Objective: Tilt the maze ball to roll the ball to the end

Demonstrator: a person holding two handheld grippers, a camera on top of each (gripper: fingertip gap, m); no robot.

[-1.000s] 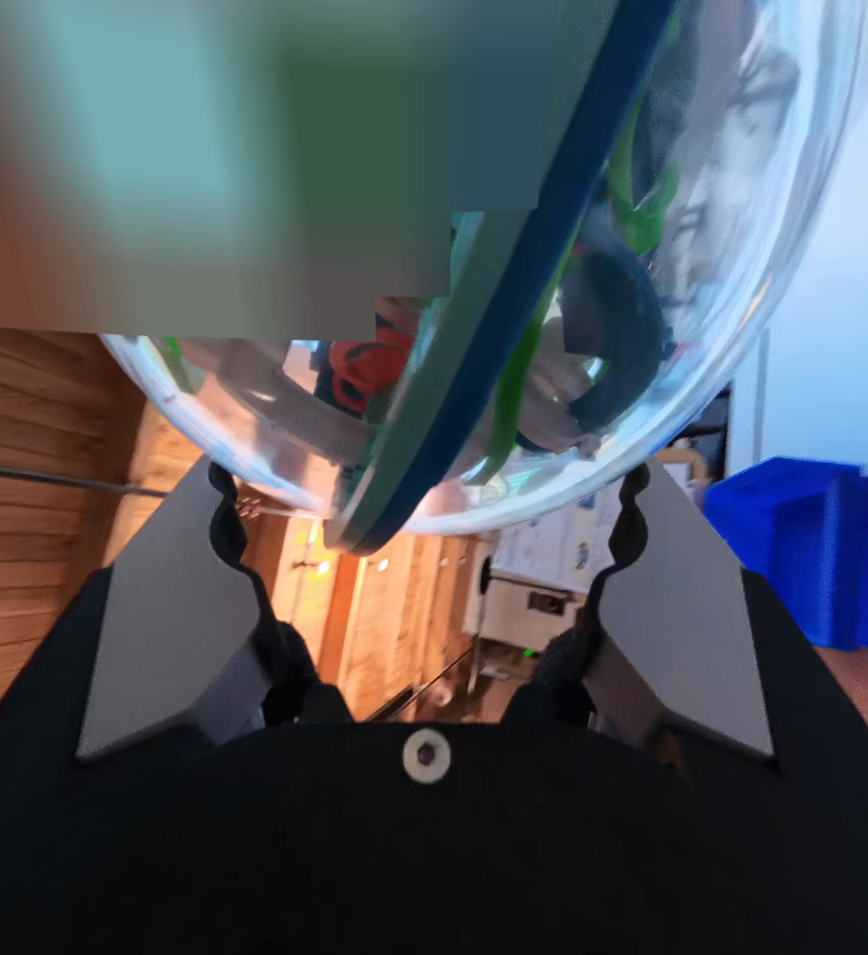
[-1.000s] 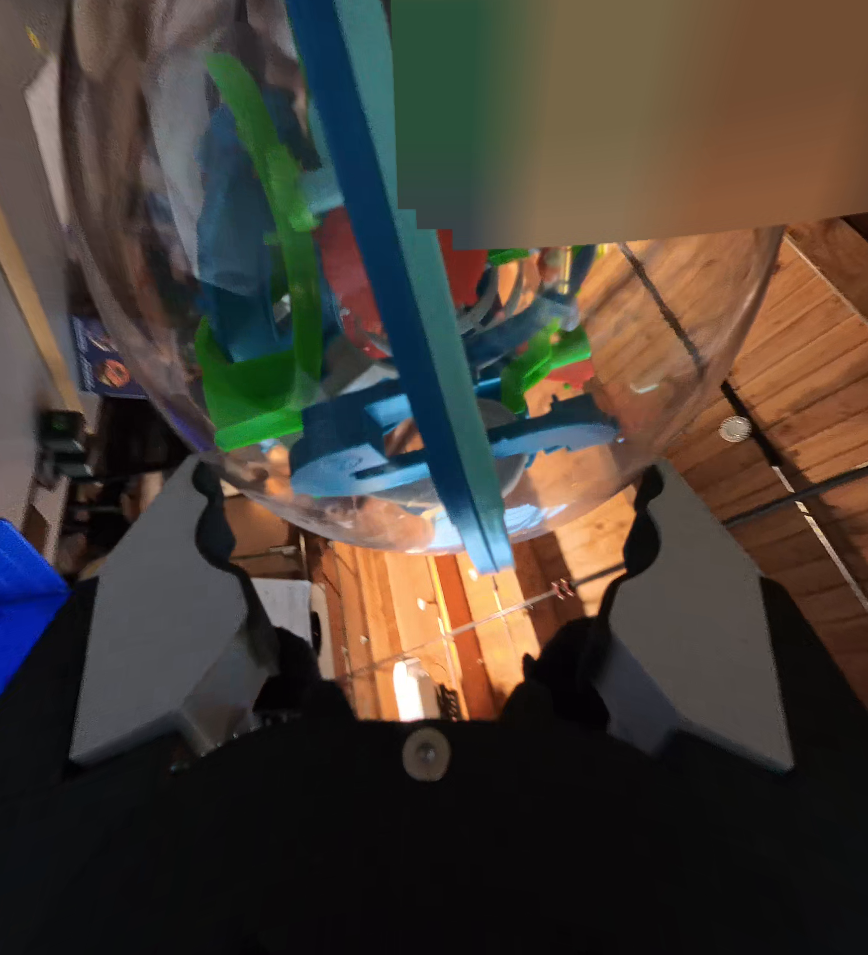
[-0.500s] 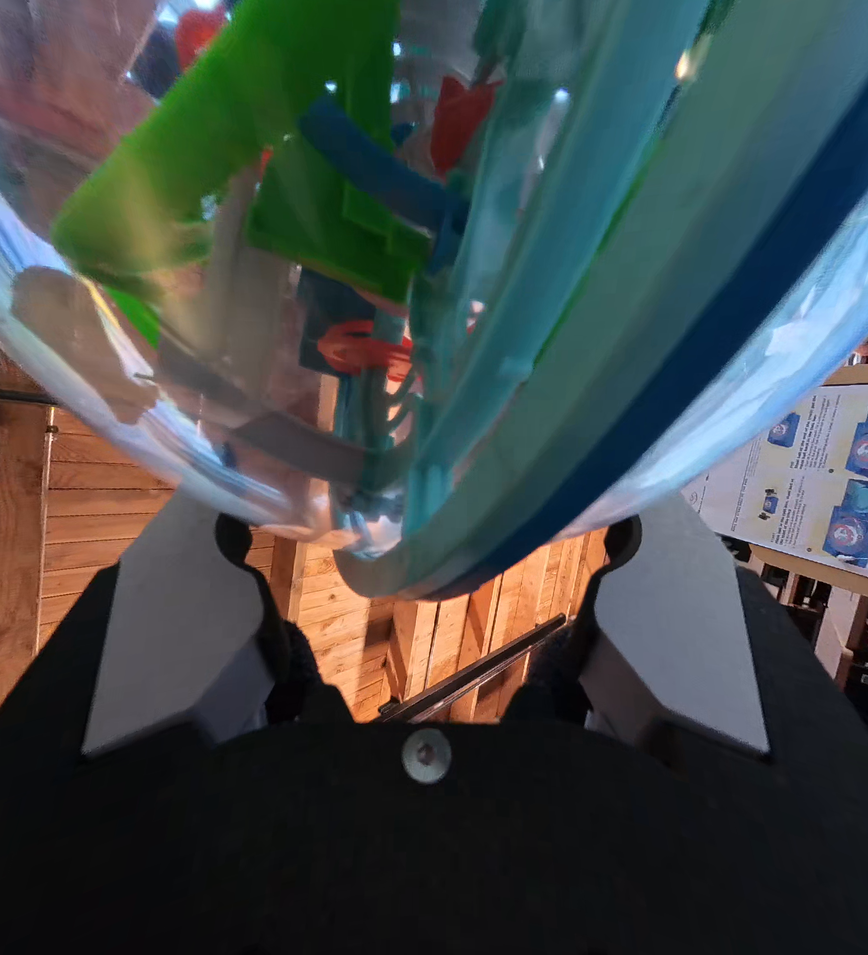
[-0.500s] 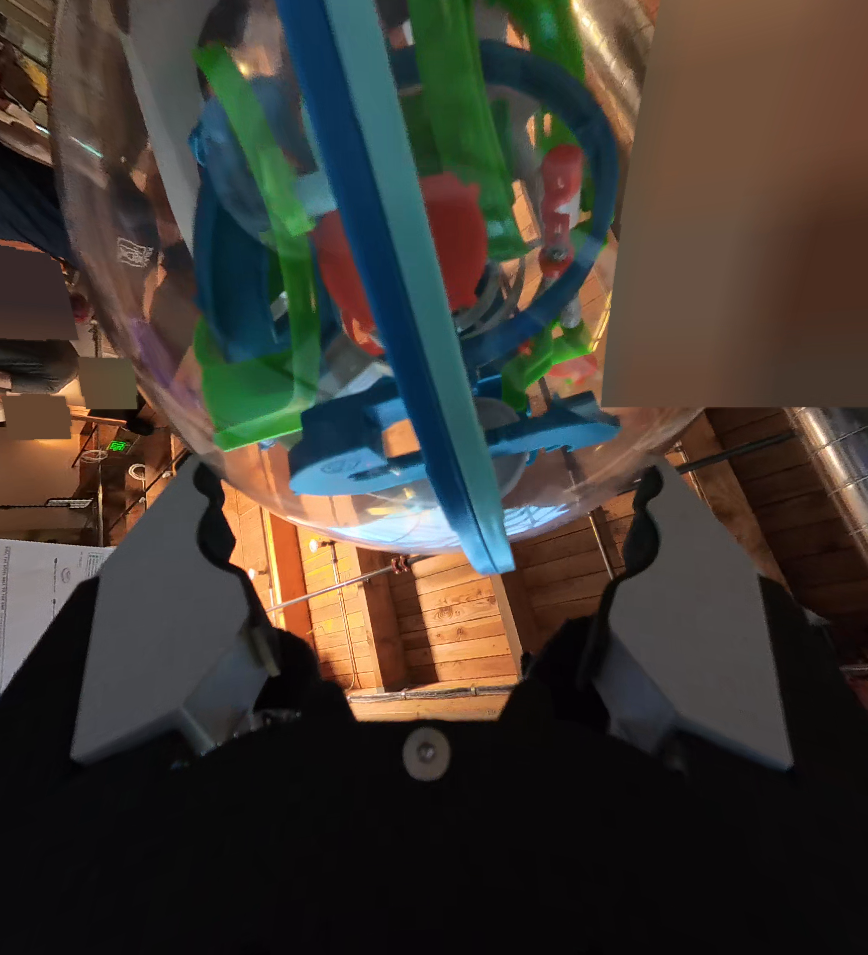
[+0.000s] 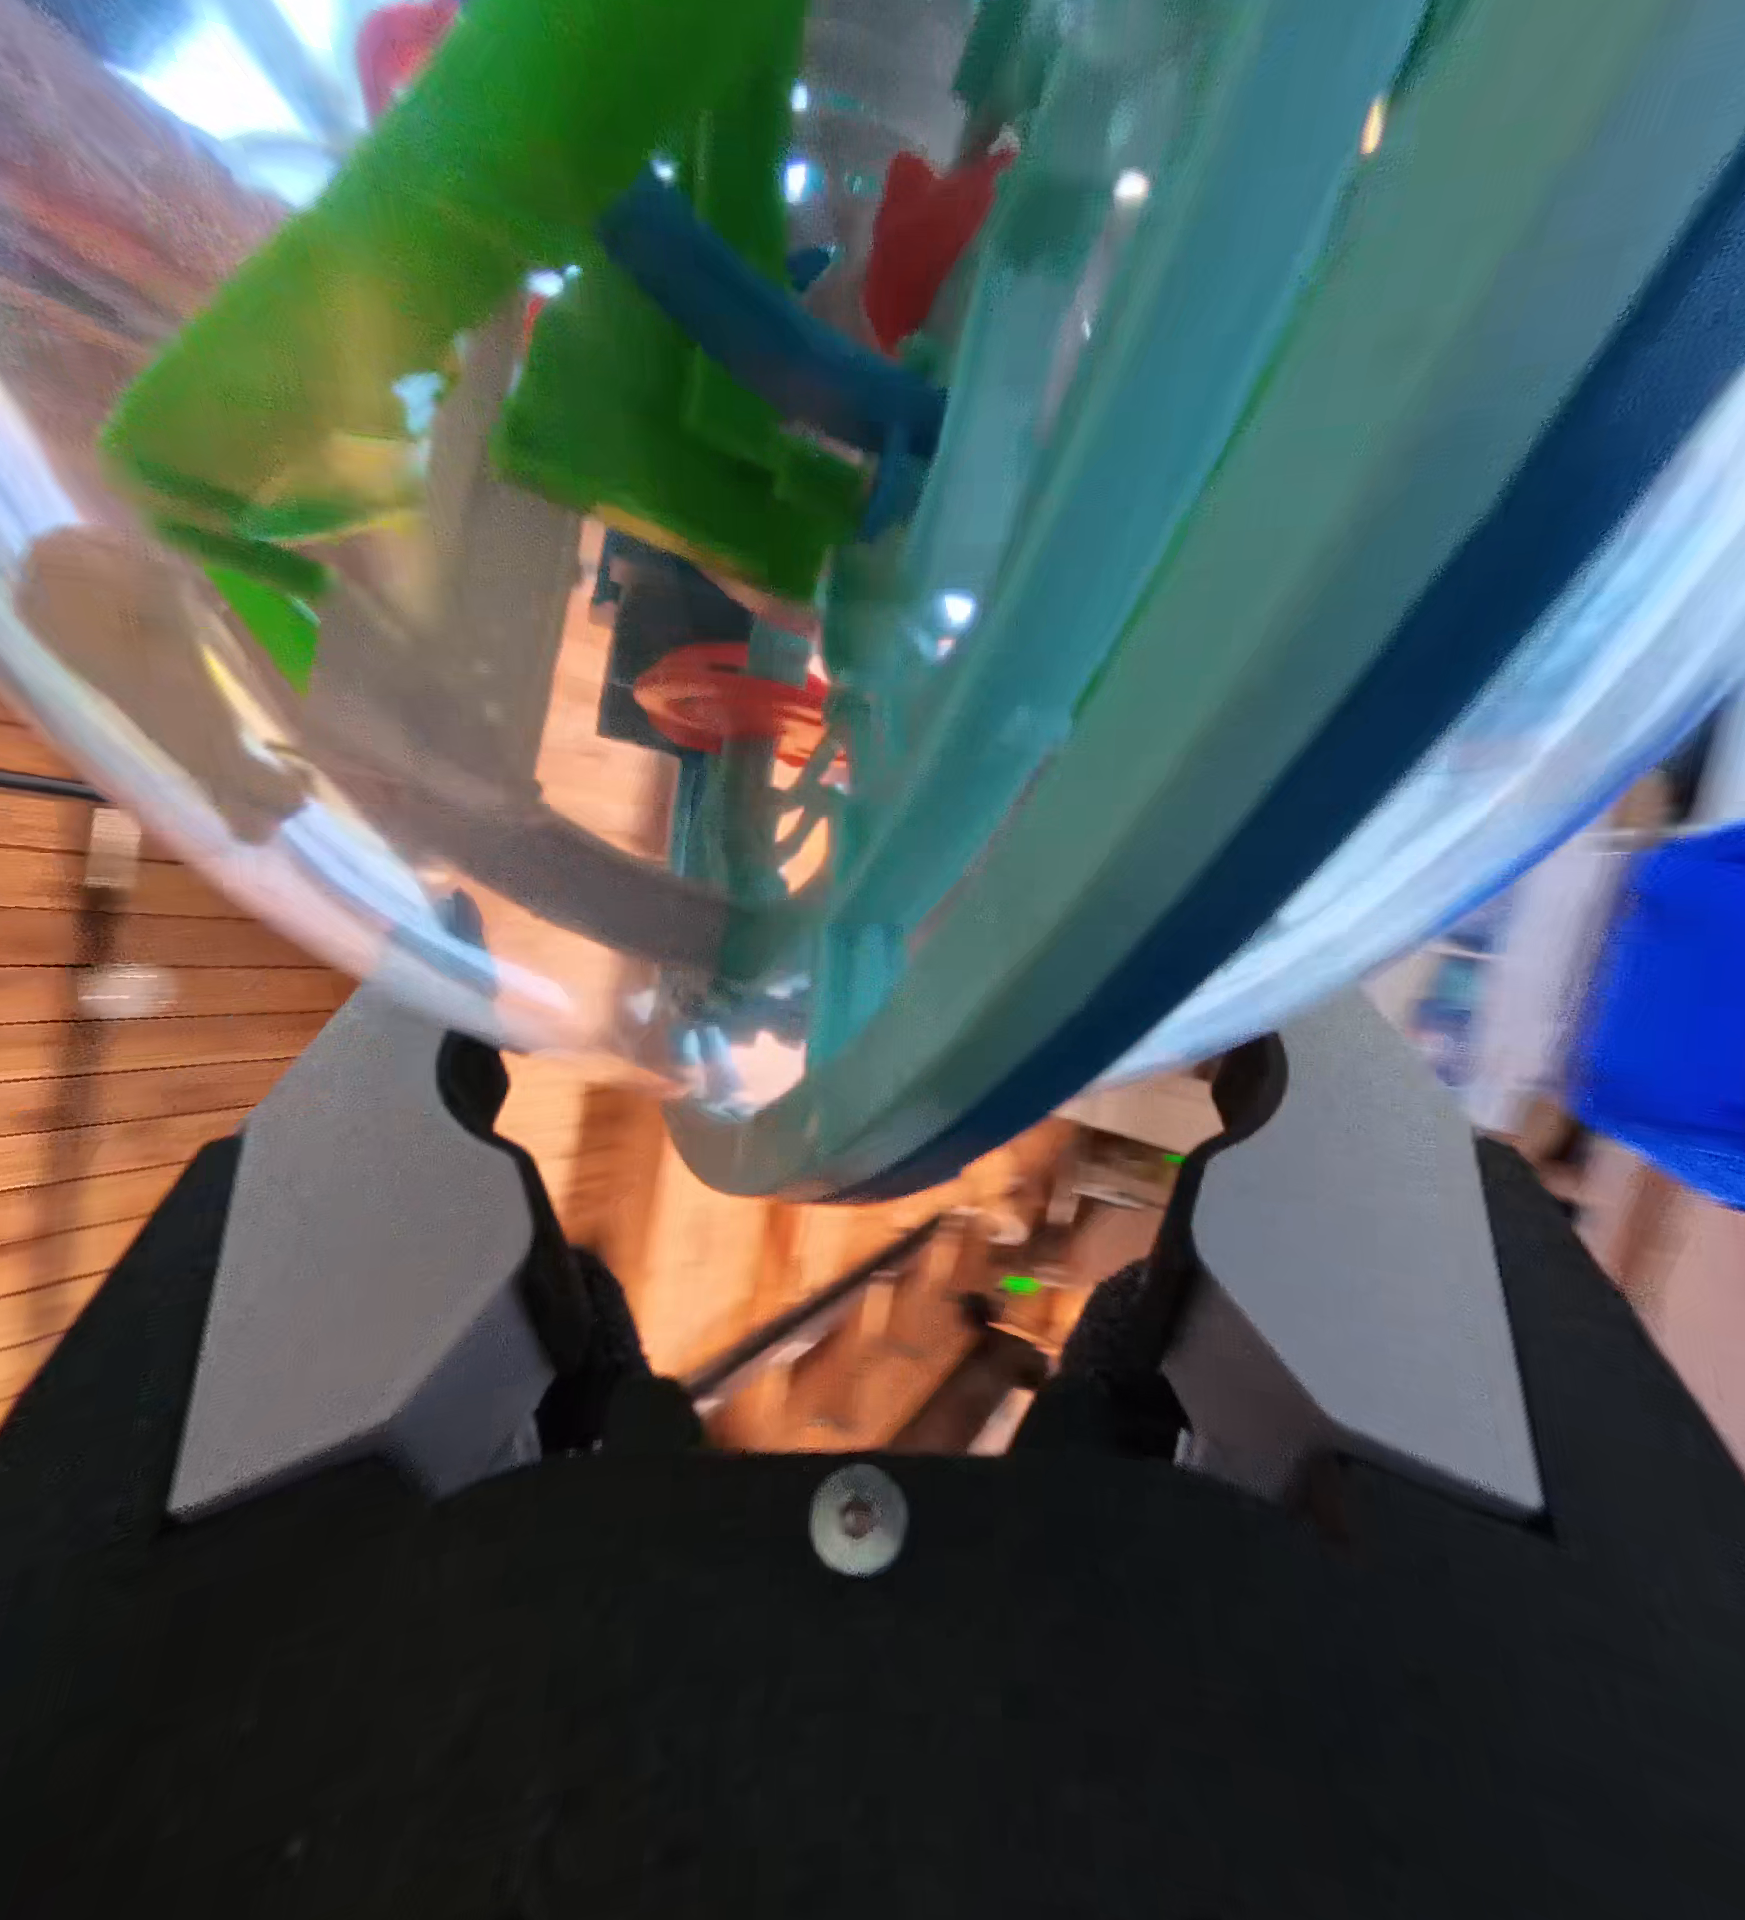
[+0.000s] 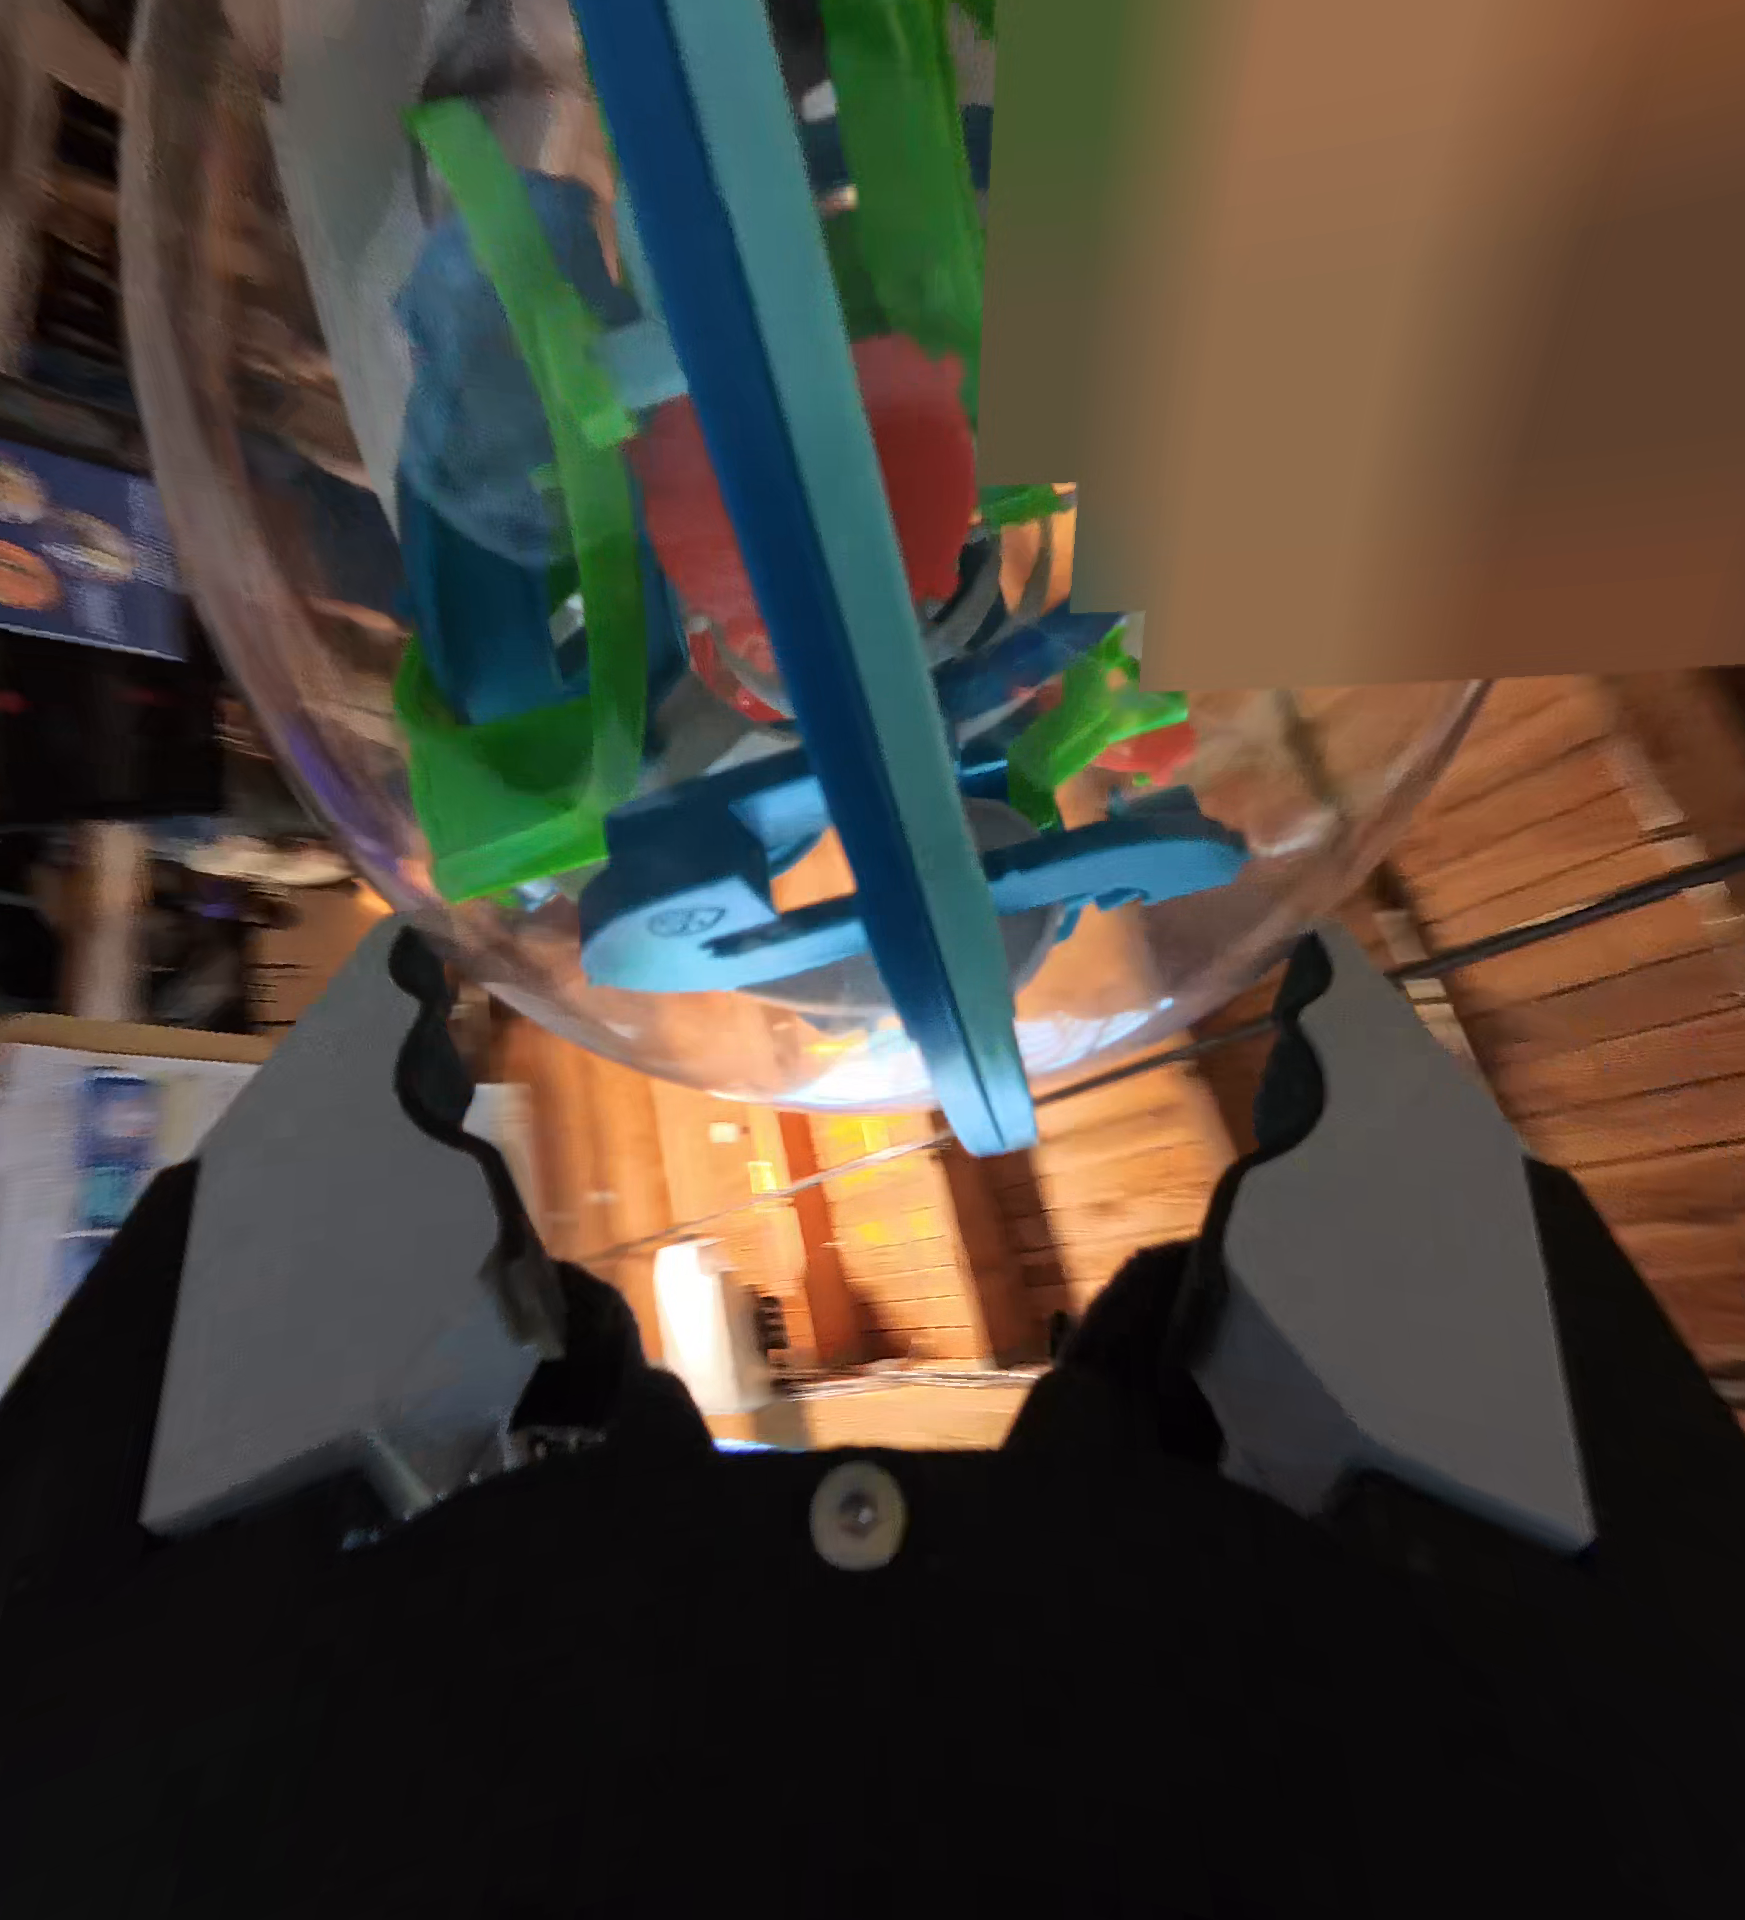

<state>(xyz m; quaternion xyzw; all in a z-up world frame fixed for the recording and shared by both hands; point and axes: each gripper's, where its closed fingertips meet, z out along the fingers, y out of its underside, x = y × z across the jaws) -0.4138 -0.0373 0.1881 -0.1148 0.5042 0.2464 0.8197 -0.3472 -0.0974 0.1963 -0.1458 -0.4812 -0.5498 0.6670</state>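
Note:
The maze ball (image 5: 639,520) is a clear sphere with green, blue and red tracks inside and a blue and teal ring (image 5: 1263,727) around its middle. It is held up in the air between both grippers. My left gripper (image 5: 863,1049) has its jaws spread wide and its fingertips pressed on the sphere's near side. In the right wrist view my right gripper (image 6: 857,951) holds the maze ball (image 6: 639,623) the same way, with the ring (image 6: 847,623) running almost upright between the fingers. I cannot make out the small ball inside. Both views are motion-blurred.
A wooden plank wall (image 5: 16,1039) lies behind the sphere and also shows in the right wrist view (image 6: 1574,935). A blue bin (image 5: 1720,1008) is at the right of the left wrist view. A blue board (image 6: 37,551) hangs at the left of the right wrist view.
Both grippers have swung with the maze ball still held; the background has swept sideways. The blue bin has come back into the left wrist view at the right. The grip has not changed.

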